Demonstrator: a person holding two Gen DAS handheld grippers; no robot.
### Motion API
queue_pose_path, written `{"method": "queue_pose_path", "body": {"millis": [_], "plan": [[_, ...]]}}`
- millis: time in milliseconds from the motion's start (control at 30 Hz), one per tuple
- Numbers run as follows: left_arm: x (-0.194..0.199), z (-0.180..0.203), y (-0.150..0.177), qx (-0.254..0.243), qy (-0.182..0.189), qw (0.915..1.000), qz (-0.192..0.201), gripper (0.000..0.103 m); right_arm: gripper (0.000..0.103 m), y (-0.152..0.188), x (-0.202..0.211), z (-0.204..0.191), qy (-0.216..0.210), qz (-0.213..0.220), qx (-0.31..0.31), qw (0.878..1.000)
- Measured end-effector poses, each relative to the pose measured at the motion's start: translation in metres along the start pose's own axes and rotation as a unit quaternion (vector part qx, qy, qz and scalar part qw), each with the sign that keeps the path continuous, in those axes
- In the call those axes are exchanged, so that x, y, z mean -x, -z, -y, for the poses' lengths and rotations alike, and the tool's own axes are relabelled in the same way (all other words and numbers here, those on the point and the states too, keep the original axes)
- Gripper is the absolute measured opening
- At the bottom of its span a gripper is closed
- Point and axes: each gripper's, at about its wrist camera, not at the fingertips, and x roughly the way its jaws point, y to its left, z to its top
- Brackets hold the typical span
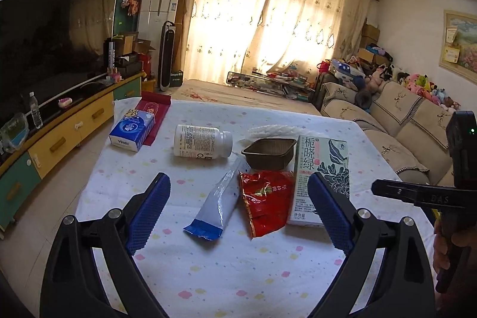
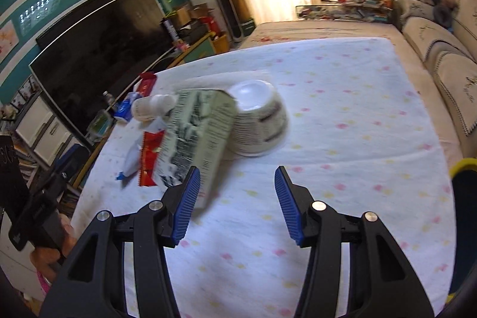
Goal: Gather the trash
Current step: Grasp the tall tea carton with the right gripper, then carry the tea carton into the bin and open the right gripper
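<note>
On the white spotted tablecloth lie a squeezed white and blue tube, a red crumpled wrapper, a green and white drink carton, a dark plastic tray and a white pill bottle on its side. My left gripper is open and empty, just above the tube and wrapper. My right gripper is open and empty, its left finger beside the carton. An upturned white paper bowl sits behind the carton. The wrapper, tube and bottle show at left.
A blue tissue pack and a red envelope lie at the table's far left. A TV cabinet stands left of the table, a sofa right. The other gripper's body shows at the right edge.
</note>
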Motion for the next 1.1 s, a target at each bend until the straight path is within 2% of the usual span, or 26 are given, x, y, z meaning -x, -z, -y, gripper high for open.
{"method": "queue_pose_path", "body": {"millis": [333, 467, 700, 933, 1100], "plan": [[0.003, 0.018, 0.008, -0.027, -0.010, 0.9996, 0.003, 0.092, 0.050, -0.013, -0.041, -0.030, 0.000, -0.030, 0.002, 1.000], [0.000, 0.021, 0.010, -0.034, -0.012, 0.9993, -0.002, 0.092, 0.056, -0.016, -0.055, -0.030, -0.011, -0.043, -0.012, 0.999], [0.000, 0.025, 0.011, -0.039, -0.015, 0.9991, -0.003, 0.092, 0.056, -0.020, -0.066, -0.030, -0.040, -0.068, -0.028, 0.996], [0.001, 0.022, 0.012, -0.032, -0.016, 0.9993, -0.003, 0.092, 0.039, -0.019, -0.049, -0.035, -0.054, -0.045, -0.026, 0.997], [0.002, 0.022, 0.013, -0.036, -0.019, 0.9992, -0.003, 0.092, 0.029, -0.017, -0.026, -0.047, -0.050, -0.018, -0.002, 0.999]]}}
